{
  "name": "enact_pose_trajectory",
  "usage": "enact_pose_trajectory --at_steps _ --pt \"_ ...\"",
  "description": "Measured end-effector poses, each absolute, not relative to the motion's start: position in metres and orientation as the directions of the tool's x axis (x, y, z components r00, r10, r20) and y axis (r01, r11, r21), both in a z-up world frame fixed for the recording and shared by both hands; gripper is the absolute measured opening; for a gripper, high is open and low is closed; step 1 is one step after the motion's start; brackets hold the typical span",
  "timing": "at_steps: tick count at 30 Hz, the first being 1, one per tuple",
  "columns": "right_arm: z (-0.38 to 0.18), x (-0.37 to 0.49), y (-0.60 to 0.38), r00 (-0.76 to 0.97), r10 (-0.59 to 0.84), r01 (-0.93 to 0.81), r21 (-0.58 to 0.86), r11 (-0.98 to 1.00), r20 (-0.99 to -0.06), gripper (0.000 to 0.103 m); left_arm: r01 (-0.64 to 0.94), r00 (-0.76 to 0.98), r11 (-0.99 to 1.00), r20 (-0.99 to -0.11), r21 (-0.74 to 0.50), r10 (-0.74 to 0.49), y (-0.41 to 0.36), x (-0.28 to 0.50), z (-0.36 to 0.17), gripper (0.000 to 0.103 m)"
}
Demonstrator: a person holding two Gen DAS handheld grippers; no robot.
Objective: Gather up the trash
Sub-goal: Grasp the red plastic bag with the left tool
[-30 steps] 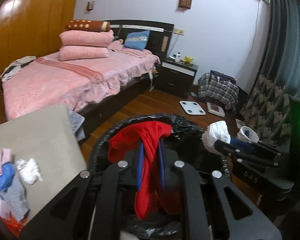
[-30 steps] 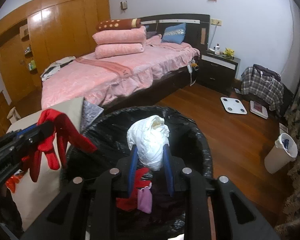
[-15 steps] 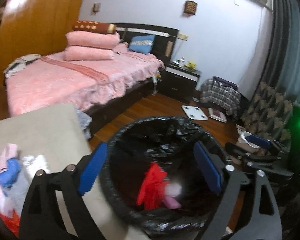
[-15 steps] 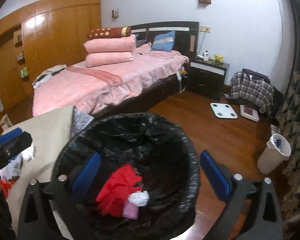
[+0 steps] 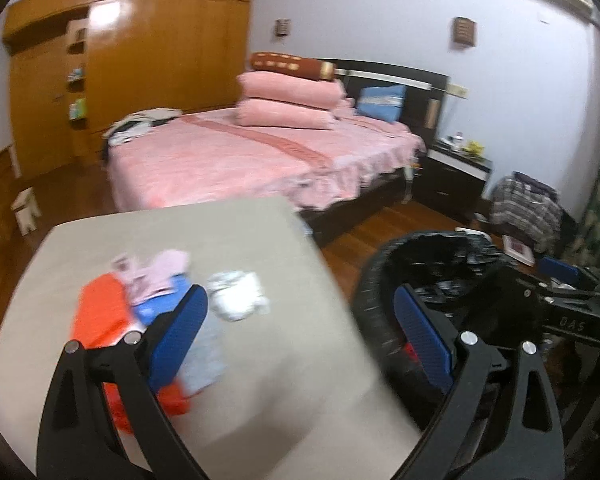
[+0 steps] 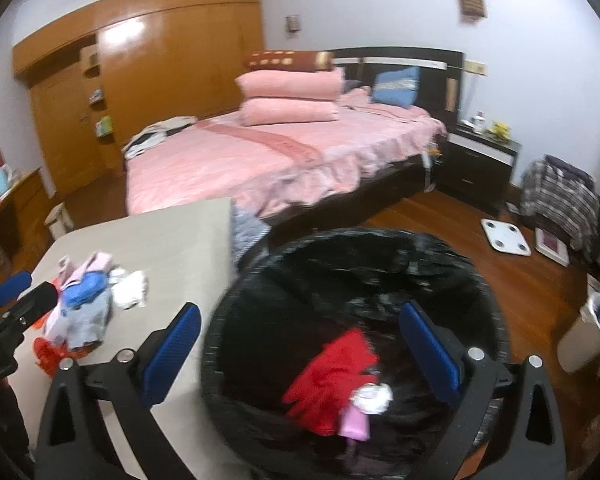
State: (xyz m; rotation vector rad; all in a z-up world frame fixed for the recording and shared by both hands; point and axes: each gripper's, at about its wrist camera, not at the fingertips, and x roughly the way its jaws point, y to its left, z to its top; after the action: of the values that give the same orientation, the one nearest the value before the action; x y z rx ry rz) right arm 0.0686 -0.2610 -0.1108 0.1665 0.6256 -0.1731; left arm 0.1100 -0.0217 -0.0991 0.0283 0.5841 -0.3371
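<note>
A black-lined trash bin (image 6: 380,256) stands beside a beige table (image 5: 260,360). Inside it lie a red rag (image 6: 332,372), a white wad (image 6: 374,394) and a pink scrap (image 6: 356,426). My right gripper (image 6: 300,348) is open and empty above the bin's near rim. My left gripper (image 5: 300,332) is open and empty over the table's right part; the bin (image 5: 384,280) is to its right. On the table lie a white crumpled wad (image 5: 236,294), pink (image 5: 156,272), blue (image 5: 156,308), pale blue (image 5: 204,360) and orange-red scraps (image 5: 100,316). The pile also shows in the right wrist view (image 6: 84,304).
A pink bed (image 5: 240,156) stands behind the table. A dark nightstand (image 6: 480,160), a white floor scale (image 6: 506,236), a small white waste bin (image 6: 590,332) and a plaid bag (image 6: 560,196) sit on the wooden floor at right. A wooden wardrobe (image 5: 140,60) fills the left wall.
A second ago the left gripper held the red rag and the right one a white wad over the bin. Both opened and dropped them in. Both grippers have since swung left toward the table.
</note>
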Motion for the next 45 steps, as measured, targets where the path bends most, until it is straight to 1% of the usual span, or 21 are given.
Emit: enact_pose_trajectory --at_steps 8,14,23,26,27,28,29,32,37,39,40,42,43,45 --pt "-0.112 0.087 -0.202 0.812 -0.003 0.085 0.112 0.990 -0.584 0.097 0.164 0.807 0.986 -0.570 -0.038 -0.157 0.050 0.102 -0.110 0.092" --pt "-0.117 0.095 -0.166 0.810 0.059 0.003 0.104 0.995 -0.584 0.097 0.084 0.806 0.996 -0.586 -0.038 -0.090 0.086 0.101 -0.122 0.092" --pt "-0.130 0.106 -0.132 0.794 0.114 -0.070 0.096 0.993 -0.598 0.097 0.031 0.780 0.999 -0.624 -0.034 -0.045 0.107 0.101 -0.143 0.091" --pt "-0.137 0.111 -0.126 0.789 0.134 -0.089 0.105 0.991 -0.600 0.097 0.021 0.759 0.999 -0.649 -0.046 -0.046 0.110 0.105 -0.155 0.091" --pt "-0.139 0.112 -0.124 0.787 0.139 -0.093 0.107 0.990 -0.601 0.097 0.019 0.754 0.999 -0.655 -0.046 -0.045 0.111 0.106 -0.160 0.089" --pt "-0.141 0.113 -0.122 0.784 0.144 -0.098 0.109 0.989 -0.603 0.097 0.018 0.745 0.999 -0.666 -0.046 -0.044 0.111 0.108 -0.165 0.084" --pt "-0.144 0.116 -0.121 0.781 0.148 -0.102 0.109 0.989 -0.607 0.097 0.022 0.733 0.999 -0.678 -0.049 -0.049 0.110 0.111 -0.170 0.081" --pt "-0.153 0.123 -0.115 0.766 0.153 -0.112 0.106 0.988 -0.624 0.094 0.023 0.715 0.998 -0.697 -0.055 -0.055 0.111 0.115 -0.182 0.077" --pt "-0.163 0.129 -0.110 0.750 0.162 -0.117 0.113 0.987 -0.641 0.092 0.026 0.685 0.997 -0.725 -0.074 -0.072 0.110 0.124 -0.200 0.076" --pt "-0.166 0.130 -0.108 0.745 0.164 -0.121 0.111 0.986 -0.646 0.092 0.030 0.679 0.996 -0.730 -0.081 -0.080 0.108 0.127 -0.204 0.070" --pt "-0.167 0.131 -0.108 0.743 0.164 -0.123 0.109 0.986 -0.648 0.092 0.035 0.673 0.996 -0.735 -0.087 -0.088 0.106 0.130 -0.207 0.064" --pt "-0.168 0.131 -0.107 0.741 0.164 -0.126 0.106 0.986 -0.651 0.091 0.041 0.667 0.995 -0.739 -0.088 -0.093 0.103 0.133 -0.210 0.059" --pt "-0.169 0.132 -0.107 0.740 0.165 -0.126 0.106 0.986 -0.653 0.091 0.044 0.667 0.995 -0.739 -0.089 -0.096 0.102 0.134 -0.210 0.052" --pt "-0.169 0.132 -0.107 0.738 0.166 -0.127 0.107 0.986 -0.654 0.091 0.045 0.669 0.995 -0.738 -0.085 -0.093 0.100 0.133 -0.210 0.048"
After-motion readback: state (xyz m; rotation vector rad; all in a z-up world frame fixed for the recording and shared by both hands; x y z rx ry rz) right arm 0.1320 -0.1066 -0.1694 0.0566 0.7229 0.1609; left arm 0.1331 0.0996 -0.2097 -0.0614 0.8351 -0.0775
